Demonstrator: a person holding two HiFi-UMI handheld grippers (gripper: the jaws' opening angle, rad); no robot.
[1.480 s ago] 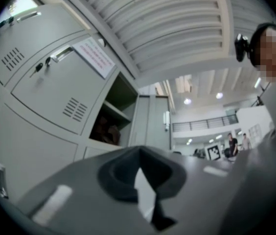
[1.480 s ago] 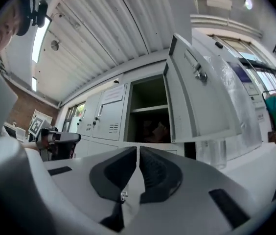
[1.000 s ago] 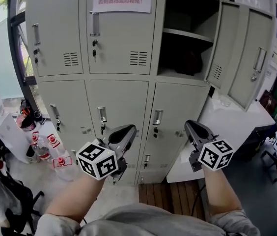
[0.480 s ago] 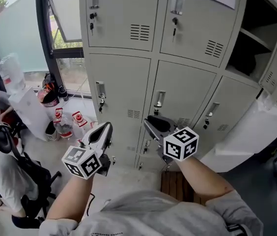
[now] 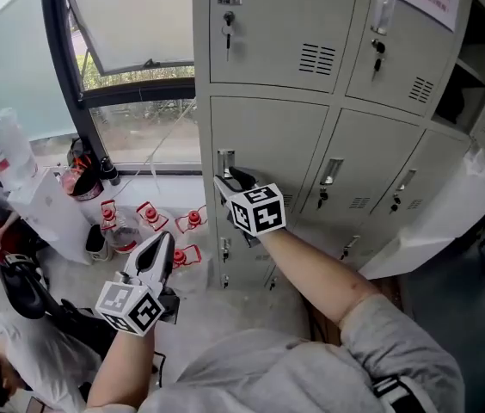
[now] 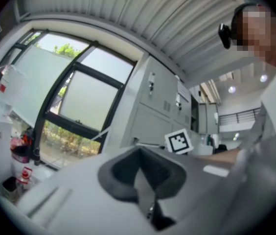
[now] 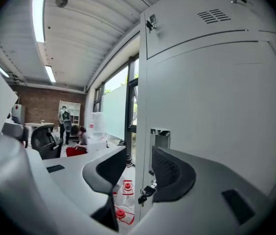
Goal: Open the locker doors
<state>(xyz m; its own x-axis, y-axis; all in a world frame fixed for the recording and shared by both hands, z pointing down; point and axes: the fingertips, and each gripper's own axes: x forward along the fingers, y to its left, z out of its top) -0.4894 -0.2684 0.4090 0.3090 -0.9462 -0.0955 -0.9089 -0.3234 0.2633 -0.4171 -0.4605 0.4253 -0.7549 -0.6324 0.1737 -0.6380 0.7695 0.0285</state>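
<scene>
My right tongs point(image 5: 228, 179) are opening, gripping nothing. The upright chrome handle point(image 7: 160, 140) of the grey steel middle-row locker door point(image 5: 268, 144) stands just ahead. Left tongs point(image 5: 158, 252), clenched empty, hang lower and farther off.

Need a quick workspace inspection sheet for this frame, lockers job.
Surface: pale floor under the lockers.
Job's things: grey metal locker door, middle row left, shut; chrome handle at its edge; upper right locker compartment open.
Clutter: red-capped clear bottles on the floor.
Grippers: right gripper jaws opening around the handle, pads not pressing; left gripper jaws together, empty.
Cables: thin light cord across the window.
Surroundings: dark-framed window; seated person at left.
</scene>
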